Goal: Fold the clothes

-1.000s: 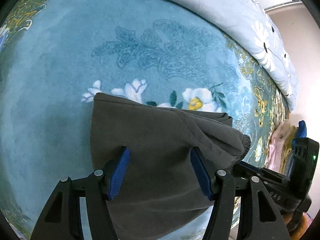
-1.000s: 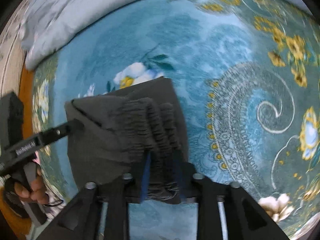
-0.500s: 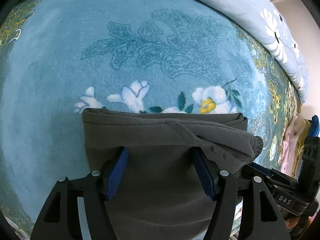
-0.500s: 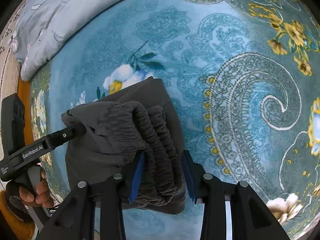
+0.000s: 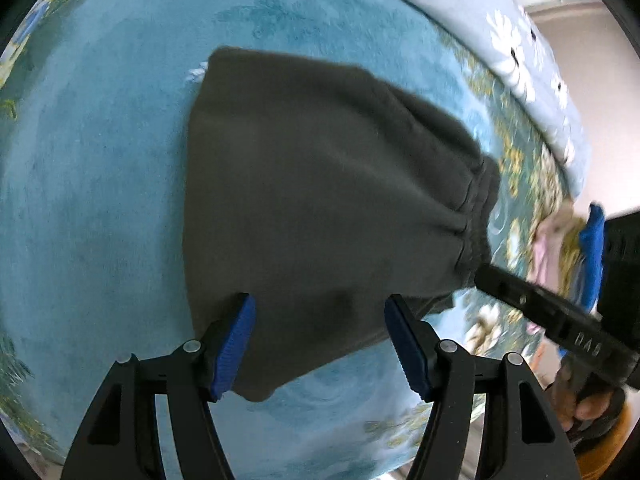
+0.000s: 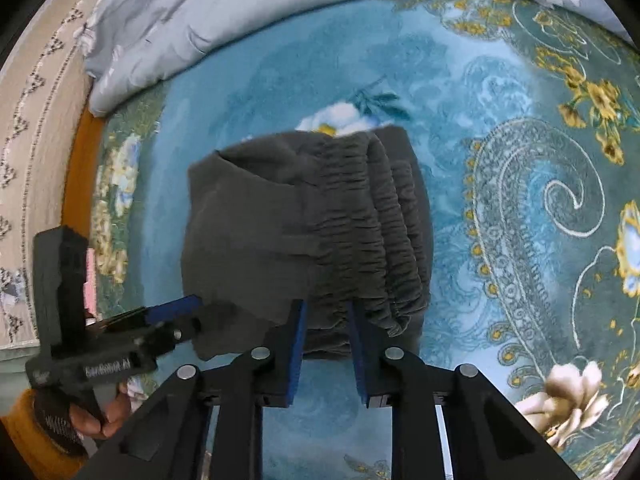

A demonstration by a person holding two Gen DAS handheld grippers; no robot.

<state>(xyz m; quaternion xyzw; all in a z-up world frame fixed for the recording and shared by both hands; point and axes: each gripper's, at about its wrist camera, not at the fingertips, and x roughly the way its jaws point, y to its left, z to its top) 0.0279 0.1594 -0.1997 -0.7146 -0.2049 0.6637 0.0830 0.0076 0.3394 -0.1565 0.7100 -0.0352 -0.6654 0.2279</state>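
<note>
Item: dark grey garment [image 6: 304, 232], folded compact on the teal floral blanket [image 6: 500, 184], ahead of both grippers. Soft, light, limp; judged best held at the thick elastic band [image 6: 360, 216]. Left gripper [image 5: 320, 344]: jaws wide, straddling cloth. Right gripper [image 6: 326, 344]: parted, band between. Pale quilt [image 6: 208, 16] beyond; nothing obstructs.

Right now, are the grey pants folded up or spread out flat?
Folded. The grey pants lie as a compact bundle on the blue blanket, with the elastic waistband stacked in several layers.
</note>
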